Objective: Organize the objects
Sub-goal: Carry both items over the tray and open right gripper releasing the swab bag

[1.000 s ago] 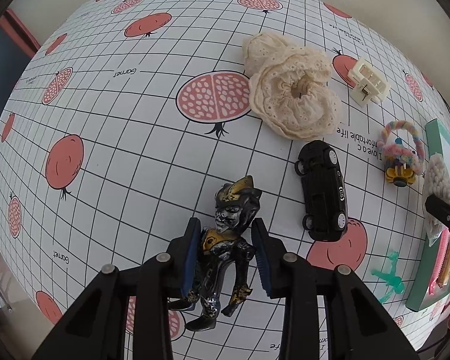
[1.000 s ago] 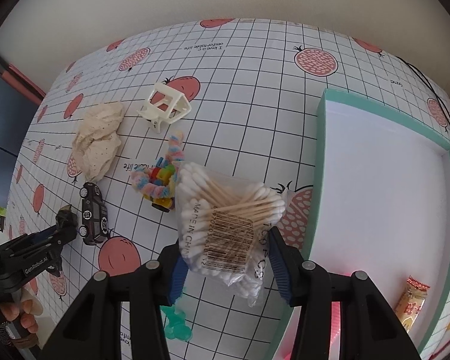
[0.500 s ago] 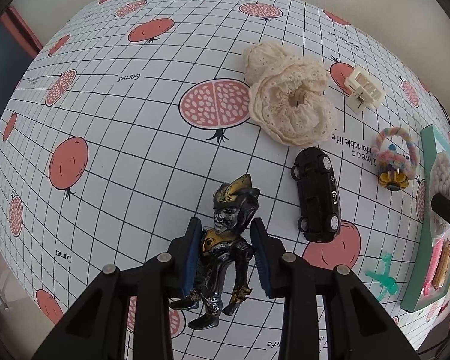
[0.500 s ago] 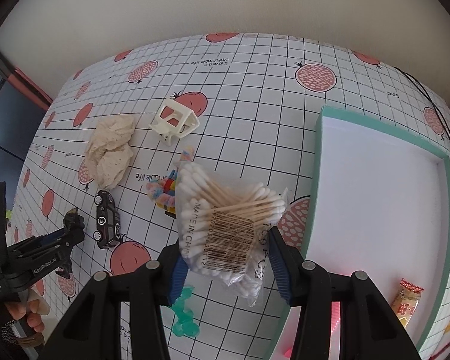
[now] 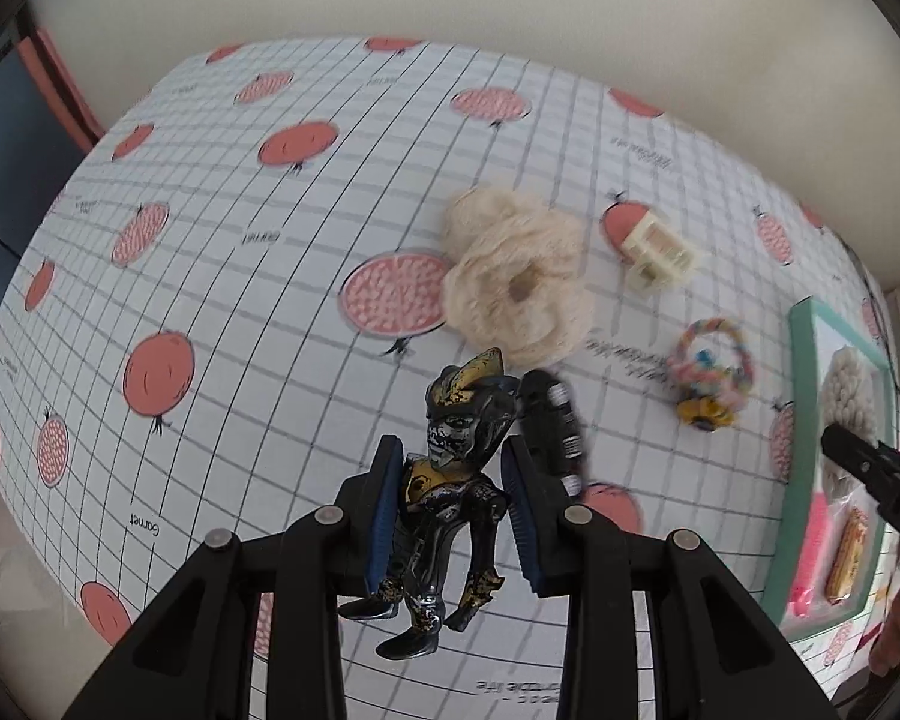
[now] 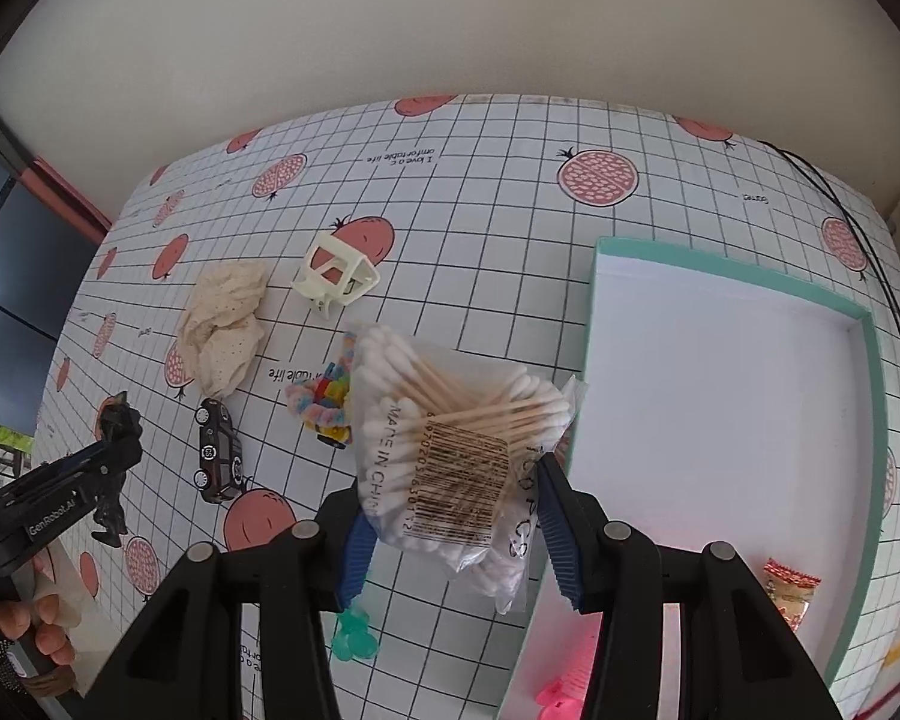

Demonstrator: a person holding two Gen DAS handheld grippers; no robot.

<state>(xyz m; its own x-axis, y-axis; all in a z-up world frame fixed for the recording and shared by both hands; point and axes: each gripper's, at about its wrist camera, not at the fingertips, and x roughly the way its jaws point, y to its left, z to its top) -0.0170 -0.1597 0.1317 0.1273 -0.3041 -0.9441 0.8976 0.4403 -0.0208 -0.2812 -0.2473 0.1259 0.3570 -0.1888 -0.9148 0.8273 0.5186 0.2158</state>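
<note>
Since a second ago, both grippers have been raised from the pomegranate-print grid tablecloth [image 6: 486, 192], and the left view has blurred with motion. The clear plastic bag of wooden cotton swabs [image 6: 450, 450] is clamped between the jaws of the right gripper [image 6: 459, 534], just left of the teal-rimmed white shallow box [image 6: 726, 396]. The black-and-gold armoured toy figure [image 5: 450, 498] is pinched at its torso by the left gripper [image 5: 453, 516], its legs hanging below the jaws. The bag should be carried rightward over the rim before release; the limp plastic may slip. Beyond the left jaws lies the black toy car [image 5: 552, 426].
</note>
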